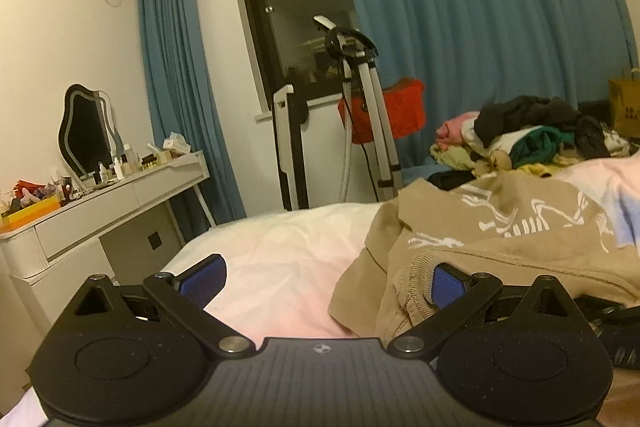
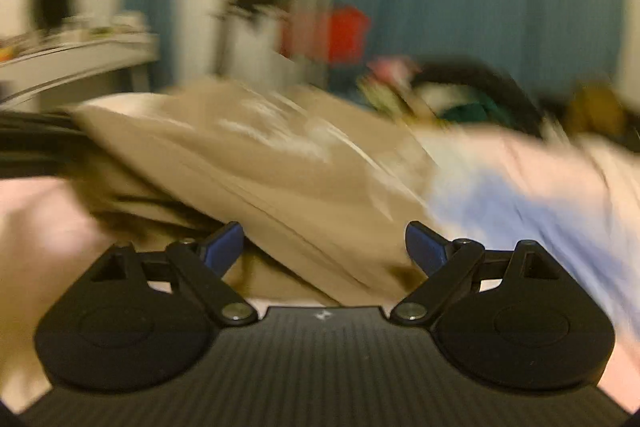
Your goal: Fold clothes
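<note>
tan cotton sweatshirt with white print [image 1: 500,239]: one, crumpled on white-sheeted bed [image 1: 280,251] | left tool [image 1: 324,281]: spread, ribbed cuff hides right pad | right tool [image 2: 324,247]: spread, view blurred | clothes heap [image 1: 532,135]: one

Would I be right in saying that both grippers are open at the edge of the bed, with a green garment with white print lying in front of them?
Not quite: the garment is tan, not green, as the left wrist view shows clearly. The rest holds: the left gripper and right gripper are both open over the bed, and the garment carries white print.
</note>
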The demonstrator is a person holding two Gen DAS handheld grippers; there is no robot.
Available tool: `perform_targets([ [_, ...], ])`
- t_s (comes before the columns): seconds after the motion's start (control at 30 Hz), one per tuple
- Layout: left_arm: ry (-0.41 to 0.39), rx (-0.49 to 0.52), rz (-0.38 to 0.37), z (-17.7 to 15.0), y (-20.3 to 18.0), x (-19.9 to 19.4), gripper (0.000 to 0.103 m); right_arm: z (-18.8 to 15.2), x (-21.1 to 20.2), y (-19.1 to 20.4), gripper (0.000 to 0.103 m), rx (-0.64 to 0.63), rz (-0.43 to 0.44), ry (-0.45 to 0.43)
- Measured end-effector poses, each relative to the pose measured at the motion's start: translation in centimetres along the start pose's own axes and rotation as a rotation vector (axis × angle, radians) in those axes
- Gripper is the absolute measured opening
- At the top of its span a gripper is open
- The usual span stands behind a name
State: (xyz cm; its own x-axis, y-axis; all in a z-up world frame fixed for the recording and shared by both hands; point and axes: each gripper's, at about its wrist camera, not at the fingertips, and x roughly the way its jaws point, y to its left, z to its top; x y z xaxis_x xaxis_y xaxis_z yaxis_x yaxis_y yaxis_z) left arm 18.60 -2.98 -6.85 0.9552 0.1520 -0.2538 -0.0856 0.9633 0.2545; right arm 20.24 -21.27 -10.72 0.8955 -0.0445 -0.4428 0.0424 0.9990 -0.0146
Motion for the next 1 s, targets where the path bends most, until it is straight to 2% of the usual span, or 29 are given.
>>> perform_targets([
  [0.07, -0.015, -0.013, -0.006, 0.2, 0.2, -0.4, 0.103, -0.5, 0.3, -1.8, 0.089, 0.1, -0.018, 0.029],
  [0.13, -0.037, -0.015, 0.006, 0.4, 0.2, -0.7, 0.103, -0.8, 0.1, -2.7, 0.089, 0.141, 0.056, 0.007],
  [0.23, -0.054, -0.018, 0.016, 0.7, 0.3, -1.1, 0.103, -0.7, -0.9, -1.5, 0.09, 0.093, 0.16, -0.075],
  [0.37, -0.065, -0.037, 0.024, 1.1, 0.8, -1.4, 0.103, -0.3, -1.0, 2.4, 0.09, -0.092, 0.133, -0.153],
  [0.4, -0.071, -0.044, 0.026, 1.2, 0.9, -1.6, 0.103, -0.4, -0.7, 2.5, 0.09, -0.104, 0.095, -0.152],
  [0.47, -0.08, -0.05, 0.025, 1.4, 1.0, -1.8, 0.103, -0.3, 0.0, 2.0, 0.09, -0.079, 0.059, -0.127],
  [0.57, -0.093, -0.05, 0.021, 1.6, 1.0, -2.1, 0.103, -0.3, 0.5, 0.7, 0.09, -0.039, 0.088, -0.112],
  [0.73, -0.113, -0.029, 0.01, 1.4, 0.5, -2.7, 0.103, -0.4, 0.5, 0.2, 0.09, -0.03, -0.091, -0.132],
  [0.8, -0.113, -0.017, 0.013, 1.2, 0.2, -2.8, 0.103, -0.4, -0.4, -1.2, 0.09, 0.064, -0.162, -0.204],
  [0.9, -0.093, 0.021, 0.0, 0.6, -0.5, -2.5, 0.103, -0.4, -2.2, -4.3, 0.09, 0.269, -0.162, -0.29],
  [1.0, -0.083, 0.07, -0.009, -0.1, -1.4, -2.3, 0.103, -0.6, -1.5, -5.9, 0.09, 0.348, -0.179, -0.234],
])
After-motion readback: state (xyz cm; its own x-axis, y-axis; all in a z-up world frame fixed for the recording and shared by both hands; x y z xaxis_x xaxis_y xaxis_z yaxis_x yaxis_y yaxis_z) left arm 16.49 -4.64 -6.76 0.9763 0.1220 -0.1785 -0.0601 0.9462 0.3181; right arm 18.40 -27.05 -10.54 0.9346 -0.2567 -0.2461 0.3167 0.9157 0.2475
